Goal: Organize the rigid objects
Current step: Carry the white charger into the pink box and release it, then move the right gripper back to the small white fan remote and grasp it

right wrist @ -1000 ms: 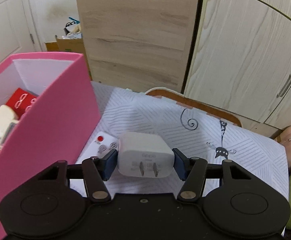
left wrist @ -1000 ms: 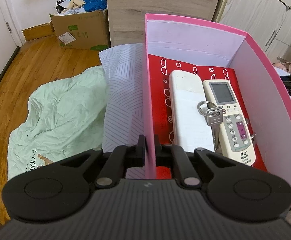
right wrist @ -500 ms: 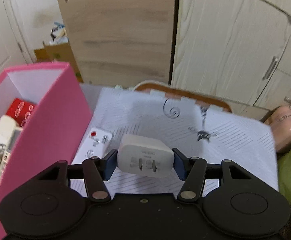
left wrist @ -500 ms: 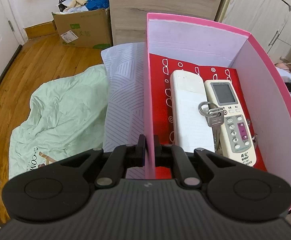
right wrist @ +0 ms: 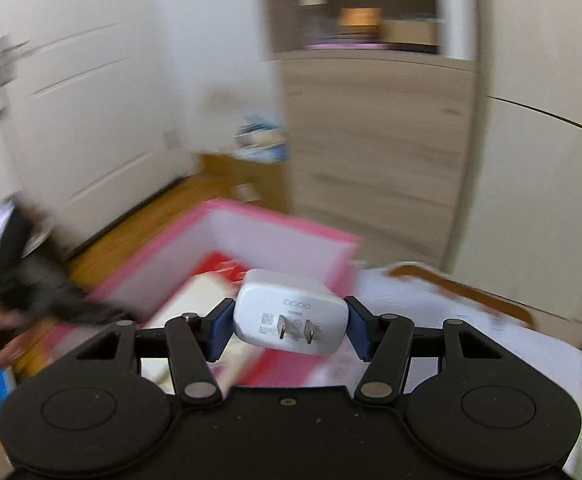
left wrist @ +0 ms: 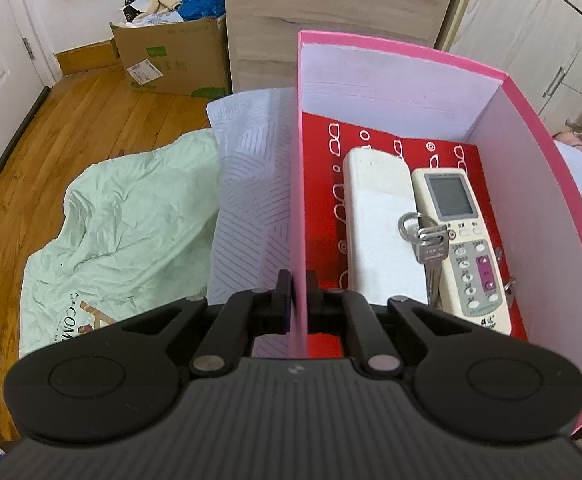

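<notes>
Charger block (right wrist: 291, 312), a white two-pin wall adapter, sits squeezed between the blue pads (right wrist: 217, 330) of the right gripper (right wrist: 290, 326), pins facing the camera, held in the air above the near end of the pink box (left wrist: 531, 216). The left gripper (left wrist: 299, 304) is pinched tight on the box's left wall, one finger outside and one inside, steadying it on the striped cloth (left wrist: 251, 184).

Inside the box, on its red patterned floor, a white remote (left wrist: 379, 224) lies face down beside an air-conditioner remote (left wrist: 463, 240) with a grey screen, and a bunch of keys (left wrist: 431, 248) rests across the two.

Risks, as I judge them:
- The adapter's casing is smooth and rounded, and the pads grip only its two short sides. The right wrist view is smeared, which suggests a fast swing; a jolt could twist the block out of the pads before it is over the box.
- Released from this height, it would likely land on the keys or the screen, then bounce or knock them about. Lowering it toward the bare red strip along the box's left wall looks safer.
- The box wall is thin card. If the right gripper clips the rim on the way in, the wall may flex and the box could tip or slide on the loose cloth despite the left clamp.
</notes>
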Demonstrator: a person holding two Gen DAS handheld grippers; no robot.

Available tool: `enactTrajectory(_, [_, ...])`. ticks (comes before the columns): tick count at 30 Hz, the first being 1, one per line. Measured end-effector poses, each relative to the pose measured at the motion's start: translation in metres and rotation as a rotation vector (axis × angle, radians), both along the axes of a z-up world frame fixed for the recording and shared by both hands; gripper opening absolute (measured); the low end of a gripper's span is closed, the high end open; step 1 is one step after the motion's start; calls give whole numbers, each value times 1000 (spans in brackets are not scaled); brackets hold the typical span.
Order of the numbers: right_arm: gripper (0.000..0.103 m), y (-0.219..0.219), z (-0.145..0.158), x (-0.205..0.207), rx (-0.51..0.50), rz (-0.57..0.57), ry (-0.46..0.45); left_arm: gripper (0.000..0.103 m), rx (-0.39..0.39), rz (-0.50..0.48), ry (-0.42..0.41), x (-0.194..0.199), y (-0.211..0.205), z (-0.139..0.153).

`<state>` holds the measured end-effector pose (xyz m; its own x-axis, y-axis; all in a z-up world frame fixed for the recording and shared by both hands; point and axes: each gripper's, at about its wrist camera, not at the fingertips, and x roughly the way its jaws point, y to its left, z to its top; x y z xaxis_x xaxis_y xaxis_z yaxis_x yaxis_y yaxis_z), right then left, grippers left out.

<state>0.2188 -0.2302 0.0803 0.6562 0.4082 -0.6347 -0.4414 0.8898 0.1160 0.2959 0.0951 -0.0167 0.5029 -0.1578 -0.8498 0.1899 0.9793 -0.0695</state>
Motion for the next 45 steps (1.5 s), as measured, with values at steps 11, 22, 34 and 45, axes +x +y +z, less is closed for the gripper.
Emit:
enactTrajectory(11, [62, 91, -49, -14, -422, 188, -30, 5, -17, 1, -6, -1, 3, 0])
enactTrajectory(22, [67, 94, -45, -21, -564, 168, -213, 6, -23, 0, -6, -1, 1, 1])
enactTrajectory(34, [70, -24, -27, 37, -37, -187, 40, 6, -17, 3, -9, -2, 0, 2])
enactTrajectory(45, [65, -57, -92, 61, 19, -233, 269, 6, 14, 6, -25, -4, -3, 5])
